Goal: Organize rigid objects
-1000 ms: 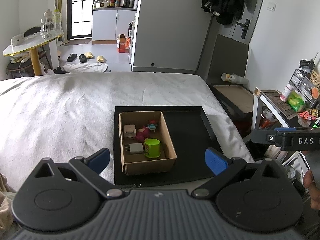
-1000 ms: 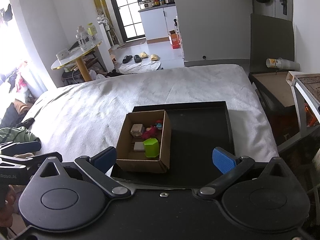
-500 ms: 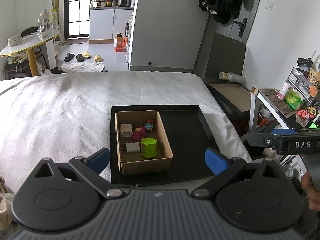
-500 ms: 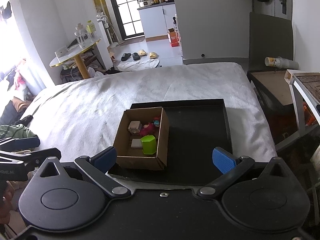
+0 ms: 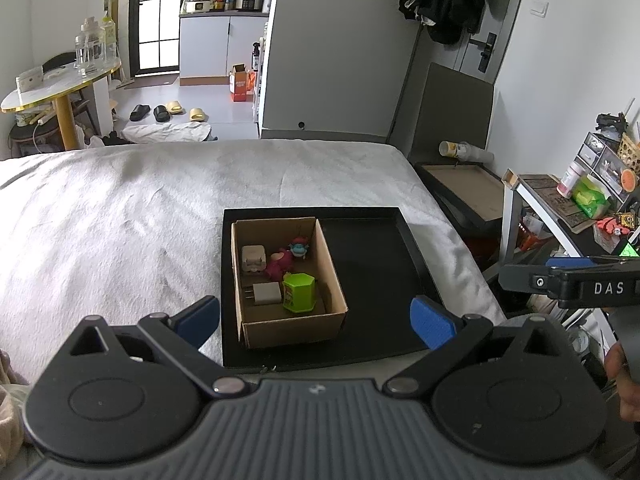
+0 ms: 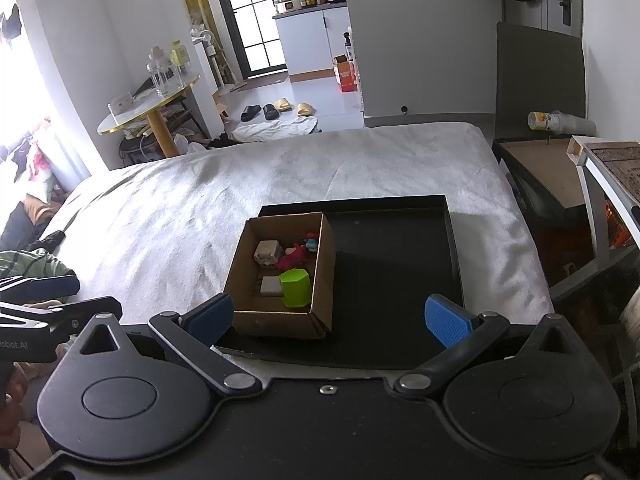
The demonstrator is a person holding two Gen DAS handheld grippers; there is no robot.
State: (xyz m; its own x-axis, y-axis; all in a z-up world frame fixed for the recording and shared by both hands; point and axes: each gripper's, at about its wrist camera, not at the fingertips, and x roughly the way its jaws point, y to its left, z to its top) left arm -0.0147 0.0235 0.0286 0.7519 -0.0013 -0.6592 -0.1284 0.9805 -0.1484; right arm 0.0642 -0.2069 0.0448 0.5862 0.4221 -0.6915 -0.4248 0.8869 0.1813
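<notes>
we are looking at a cardboard box (image 5: 288, 276) sitting in the left half of a black tray (image 5: 376, 280), which is lying on the bed (image 5: 120, 216). inside the box we are seeing a green hexagonal container (image 5: 299, 293) near the front, a grey charger block (image 5: 265, 293) just beside it on its left, a beige block (image 5: 253, 258) further back, a pink toy (image 5: 278, 264) next to that, and a small red and blue figure (image 5: 299, 246) towards the far wall. the right half of the tray is showing only its black floor.

we are holding the left gripper (image 5: 315, 320) above the near edge of the tray with its jaws spread wide and gripping nothing; the right gripper (image 6: 328, 318) is likewise hovering with jaws wide apart and empty (the box is sitting between the blue pads in both views, well ahead of them).

compared with a second ago, the box and tray are sitting slightly higher and further off in both views, so we are pulling back a little; the contents are lying as they were.

the bed is wearing a white cover, and beyond it we are seeing a round table (image 5: 60, 88) with bottles, slippers (image 5: 160, 111) on the floor, and a cluttered shelf (image 5: 580, 204) at the right.
</notes>
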